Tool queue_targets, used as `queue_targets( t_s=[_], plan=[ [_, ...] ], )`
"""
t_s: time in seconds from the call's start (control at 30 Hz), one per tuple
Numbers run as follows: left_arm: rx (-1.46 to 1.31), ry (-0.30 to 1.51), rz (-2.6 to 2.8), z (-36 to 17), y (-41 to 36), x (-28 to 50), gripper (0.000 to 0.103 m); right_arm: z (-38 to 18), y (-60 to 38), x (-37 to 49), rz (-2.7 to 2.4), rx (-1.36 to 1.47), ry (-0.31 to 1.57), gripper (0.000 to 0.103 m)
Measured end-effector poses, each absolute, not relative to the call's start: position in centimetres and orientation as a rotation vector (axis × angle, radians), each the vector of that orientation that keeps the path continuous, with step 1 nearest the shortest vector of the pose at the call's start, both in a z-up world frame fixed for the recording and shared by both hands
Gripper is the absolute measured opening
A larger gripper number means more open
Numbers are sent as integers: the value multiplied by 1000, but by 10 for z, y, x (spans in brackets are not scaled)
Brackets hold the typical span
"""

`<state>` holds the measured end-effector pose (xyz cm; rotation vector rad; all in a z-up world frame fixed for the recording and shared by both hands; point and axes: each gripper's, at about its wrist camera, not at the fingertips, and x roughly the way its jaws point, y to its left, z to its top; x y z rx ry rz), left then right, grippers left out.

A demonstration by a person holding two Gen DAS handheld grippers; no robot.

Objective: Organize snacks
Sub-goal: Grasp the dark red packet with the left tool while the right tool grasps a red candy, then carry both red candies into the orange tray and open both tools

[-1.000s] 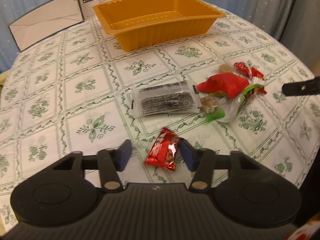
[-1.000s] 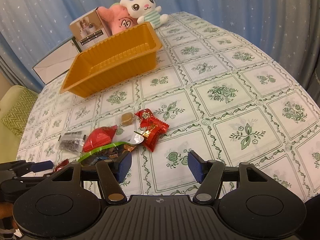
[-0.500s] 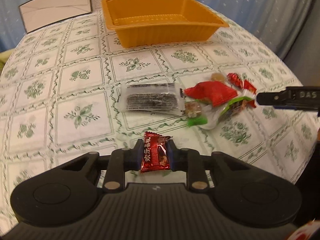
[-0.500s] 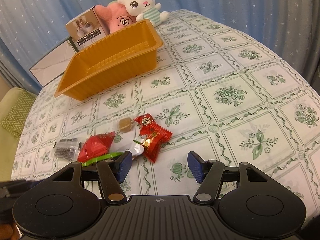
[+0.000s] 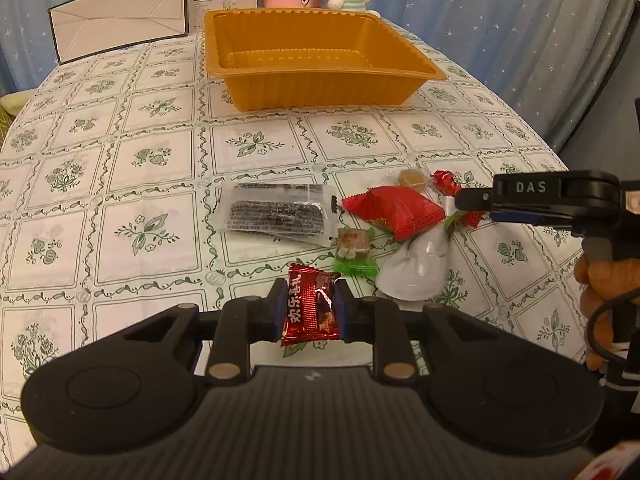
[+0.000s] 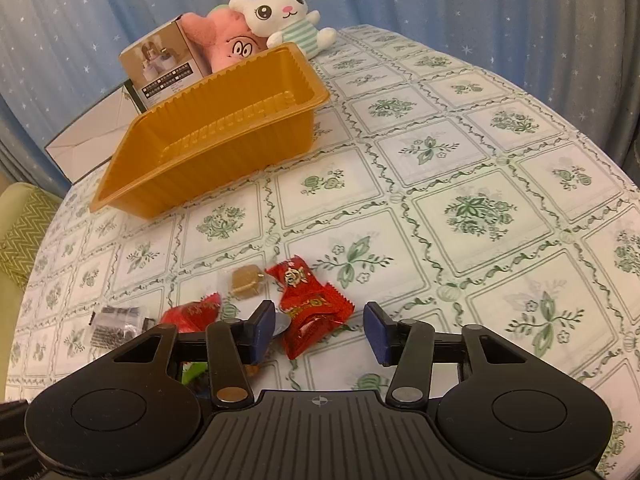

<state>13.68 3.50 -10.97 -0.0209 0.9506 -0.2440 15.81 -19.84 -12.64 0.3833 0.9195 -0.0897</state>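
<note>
The dark red foil candy sits pinched between the left gripper fingers, taken across its middle, just above the table near the front of the pile. It looks feather-light and crinkly, the slick wrapper likely to slide or crumple, so a hold across the filled middle rather than the flat end seals seems soundest.

The right gripper has just been closing its fingers; they stand apart either side of a bright red twisted sweet, not yet pressing it. That wrapper looks just as soft and slippery.

The orange tray waits empty, well apart at the far side. In the right view the gripper body hides the green and white packets; the wrapper print is too small to read.
</note>
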Motion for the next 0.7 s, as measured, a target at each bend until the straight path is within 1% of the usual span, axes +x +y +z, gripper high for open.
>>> queue_targets(
  t_s=[0.03, 0.2, 0.6, 0.67, 0.7],
  plan=[
    [-24, 951, -244, -110, 35, 137, 22, -126, -198, 159, -91, 390, 918, 45],
    [-39, 948, -240, -110, 36, 134, 22, -127, -204, 156, -142, 414, 914, 44],
    [-49, 951, -237, -110, 36, 131, 22, -129, -192, 159, -92, 280, 936, 44],
    [-48, 948, -230, -110, 37, 130, 22, -128, -194, 154, -87, 267, 941, 41],
    [-49, 947, -226, -110, 37, 130, 22, -129, -195, 151, -87, 251, 943, 33]
  ],
)
